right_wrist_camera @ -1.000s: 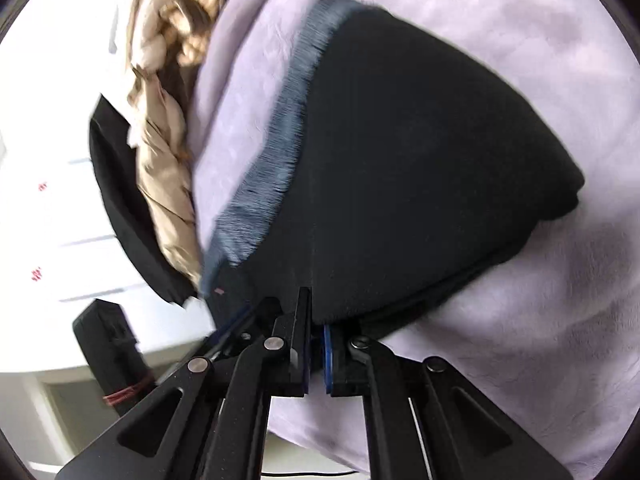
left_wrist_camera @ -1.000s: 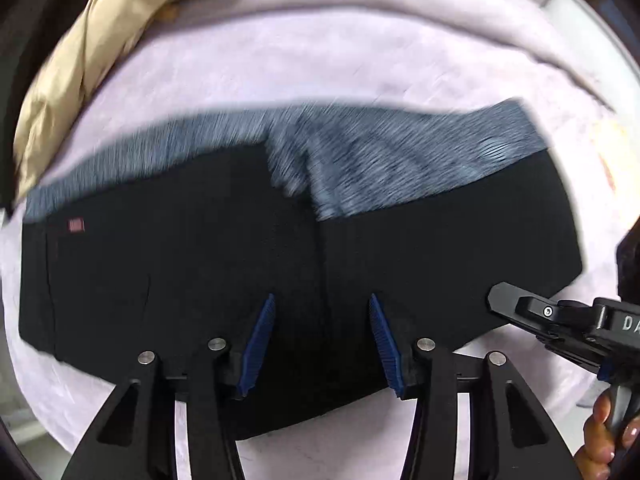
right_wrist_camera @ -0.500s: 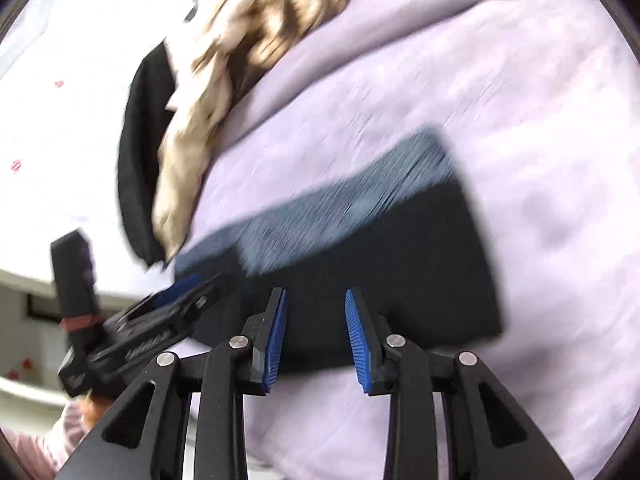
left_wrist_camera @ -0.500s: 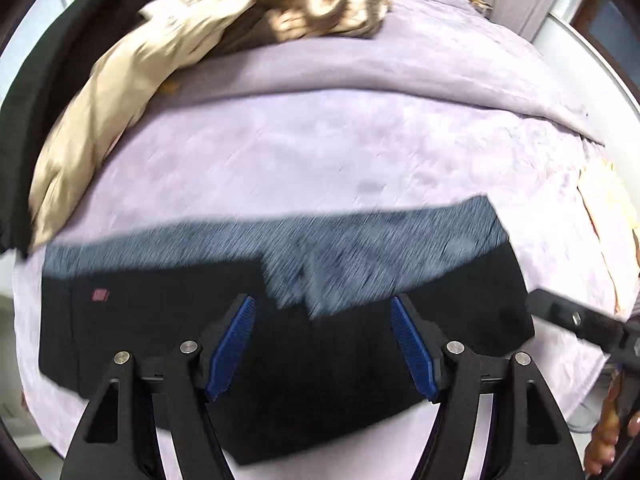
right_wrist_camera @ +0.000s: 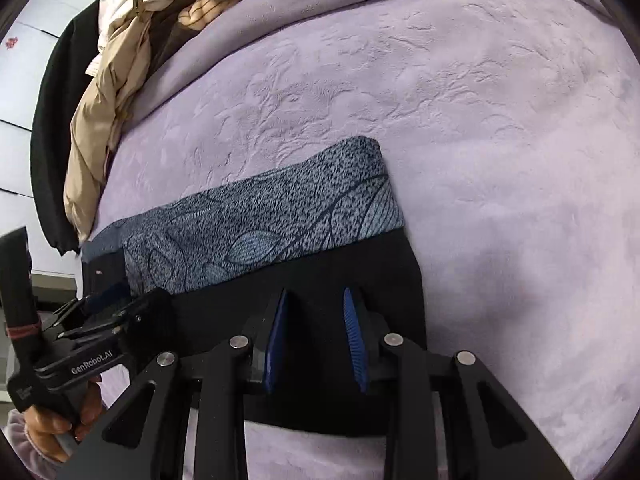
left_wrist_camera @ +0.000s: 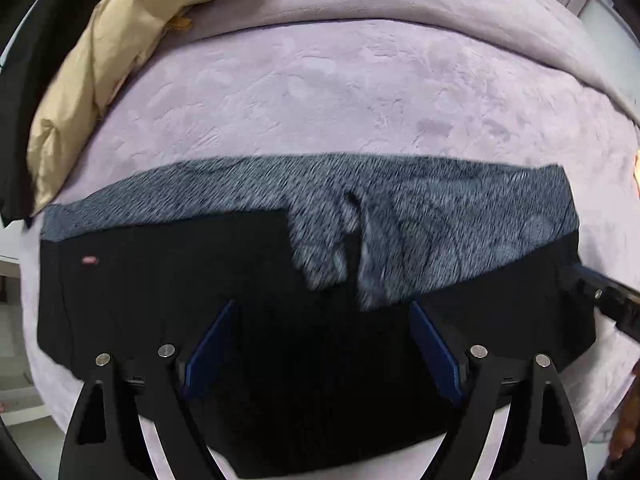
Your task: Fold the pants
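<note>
Both grippers have let go of the pants [left_wrist_camera: 256,320] since the earlier frames and now hang above them. A second ago the right gripper [right_wrist_camera: 316,340] was pressed together on the fold's edge; now its blue pads [right_wrist_camera: 354,344] stand a little apart with nothing pinched, dark cloth visible below the gap. The left gripper [left_wrist_camera: 320,352] has just been opening and its fingers are spread wide, holding nothing, over the near edge of the pants.

The pants lie flat as a wide black rectangle on the lilac blanket [left_wrist_camera: 360,100], with a grey patterned band [right_wrist_camera: 280,216] running along the far edge. A beige garment [left_wrist_camera: 100,72] is heaped at the blanket's far left, well apart.

Judging from this, one fold is laid down and released; the bundle looks wide, so another fold across its length probably remains.
</note>
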